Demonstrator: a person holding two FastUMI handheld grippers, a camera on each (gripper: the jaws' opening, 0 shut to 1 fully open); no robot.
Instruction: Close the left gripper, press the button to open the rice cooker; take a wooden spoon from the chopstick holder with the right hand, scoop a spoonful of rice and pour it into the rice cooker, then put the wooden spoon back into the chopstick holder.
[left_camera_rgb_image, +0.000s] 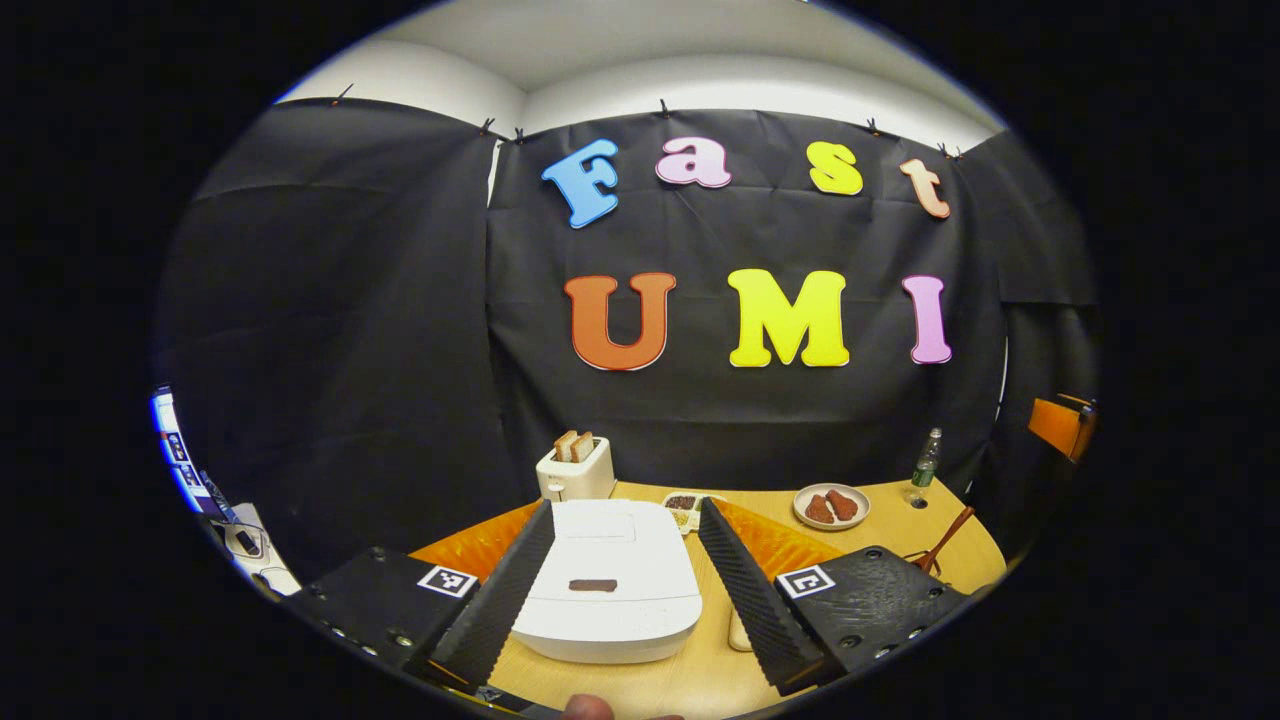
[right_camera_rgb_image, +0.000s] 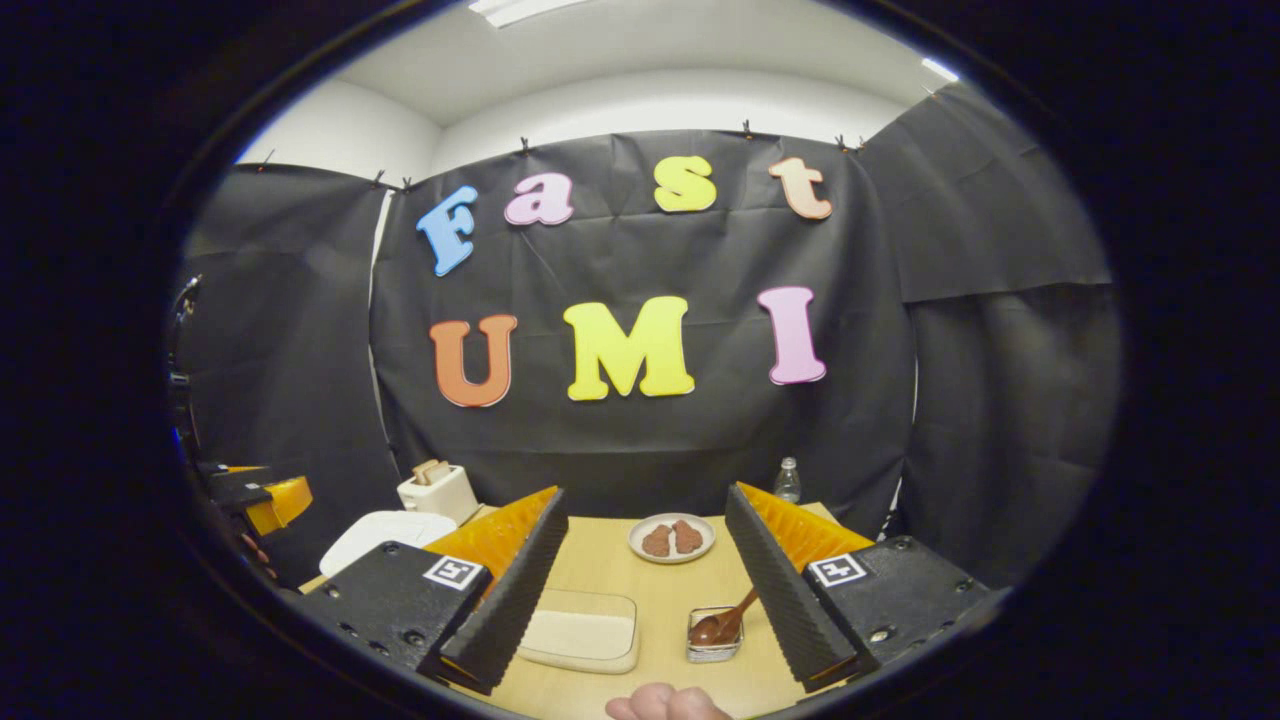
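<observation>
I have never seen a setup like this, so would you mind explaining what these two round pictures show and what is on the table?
There is no robot here: a person holds a hand-held gripper in each hand, and a fisheye camera rides on each one, looking forward between its two fingers.

In the left gripper view, the left hand-held gripper is open and empty, its fingers on either side of a closed white rice cooker. Behind it stand a toaster with bread, a plate of food and a bottle.

In the right gripper view, the right hand-held gripper is also open and empty. Between its fingers lie a flat container of rice and a small holder with the wooden spoon in it, all on the wooden table.

Nothing is held yet.
</observation>
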